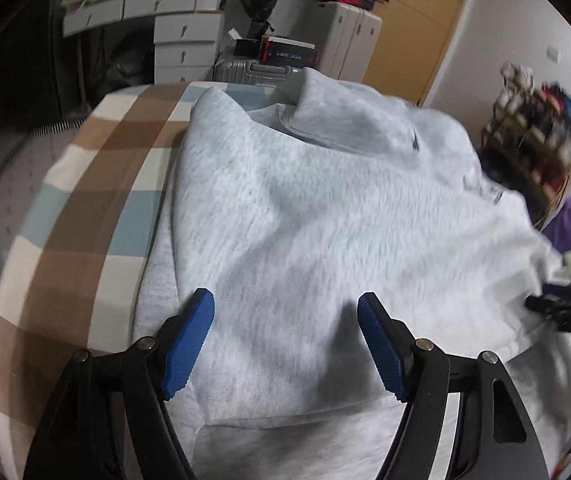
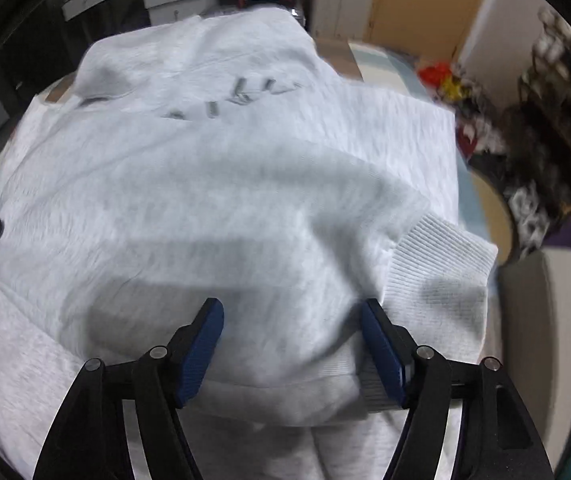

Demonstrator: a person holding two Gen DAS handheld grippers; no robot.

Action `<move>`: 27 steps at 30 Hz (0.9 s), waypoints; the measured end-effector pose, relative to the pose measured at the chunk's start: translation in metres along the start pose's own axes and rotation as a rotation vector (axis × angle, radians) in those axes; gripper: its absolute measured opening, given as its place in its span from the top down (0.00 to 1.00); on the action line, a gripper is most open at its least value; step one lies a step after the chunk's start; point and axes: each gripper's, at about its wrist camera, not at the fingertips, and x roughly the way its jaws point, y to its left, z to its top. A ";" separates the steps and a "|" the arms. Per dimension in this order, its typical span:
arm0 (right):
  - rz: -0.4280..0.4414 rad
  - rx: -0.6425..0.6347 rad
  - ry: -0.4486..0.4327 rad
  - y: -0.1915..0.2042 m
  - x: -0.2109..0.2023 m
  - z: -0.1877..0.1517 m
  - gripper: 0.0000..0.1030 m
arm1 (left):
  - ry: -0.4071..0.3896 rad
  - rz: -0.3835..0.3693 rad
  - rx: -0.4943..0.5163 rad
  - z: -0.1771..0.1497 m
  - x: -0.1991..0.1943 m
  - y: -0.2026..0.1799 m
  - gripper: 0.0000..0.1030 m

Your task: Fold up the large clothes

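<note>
One checked brown, cream and pale-blue bed cover (image 1: pixel 85 200); one light grey fleece sweatshirt (image 1: pixel 305 220); two black grippers.
Sweatshirt lies folded over on the cover. Left gripper (image 1: pixel 285 344) and right gripper (image 2: pixel 291 346), each with two blue pads, hover spread apart, gripping nothing.

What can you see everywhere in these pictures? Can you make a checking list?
Surface: checked brown, cream and blue cover, mostly under the clothing.
Job's things: pale grey sweatshirt, partly folded; ribbed cuff on top.
Clutter: silver suitcase, boxes stacked on it.
Grippers: left tongs open above the sweatshirt; right tongs open, sweatshirt fold between the jaws.
Cables: nothing seen.
Surroundings: white drawers, wooden door, blurred rack.
</note>
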 end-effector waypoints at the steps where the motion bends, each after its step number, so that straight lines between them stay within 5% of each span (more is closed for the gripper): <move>1: 0.001 -0.005 -0.004 0.004 -0.004 0.000 0.32 | 0.007 0.014 0.016 0.000 -0.001 -0.001 0.33; 7: 0.223 0.025 -0.306 0.028 -0.100 -0.027 0.31 | 0.036 -0.021 -0.038 0.008 -0.016 0.002 0.32; 11: 0.320 0.117 -0.510 0.050 -0.160 -0.069 0.09 | 0.046 0.029 -0.090 0.009 -0.034 -0.005 0.32; 14: 0.373 0.180 -0.634 0.070 -0.181 -0.096 0.03 | 0.085 0.020 -0.114 0.001 -0.039 -0.014 0.32; 21: 0.397 0.229 -0.697 0.075 -0.197 -0.167 0.03 | 0.154 -0.042 -0.167 -0.040 -0.055 -0.023 0.32; 27: 0.513 0.415 -0.707 0.055 -0.201 -0.180 0.00 | 0.145 -0.064 -0.207 -0.052 -0.067 -0.021 0.32</move>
